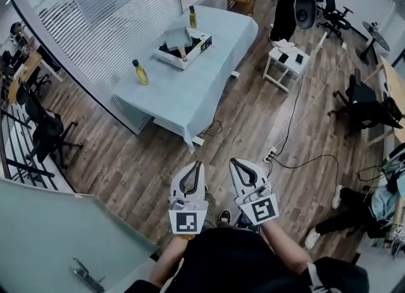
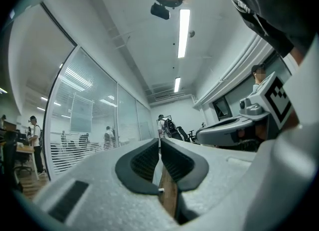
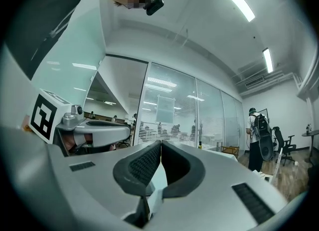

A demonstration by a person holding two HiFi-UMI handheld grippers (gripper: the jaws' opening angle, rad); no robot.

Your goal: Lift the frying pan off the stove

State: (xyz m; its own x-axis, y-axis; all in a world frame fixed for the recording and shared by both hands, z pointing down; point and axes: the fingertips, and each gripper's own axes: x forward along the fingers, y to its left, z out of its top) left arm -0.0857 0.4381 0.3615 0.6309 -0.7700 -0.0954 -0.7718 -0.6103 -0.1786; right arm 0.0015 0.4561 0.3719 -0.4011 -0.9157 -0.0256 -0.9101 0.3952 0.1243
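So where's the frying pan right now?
In the head view, the frying pan sits on the stove on the blue-covered table, upper middle of the picture, between the near bottle and the far bottle.
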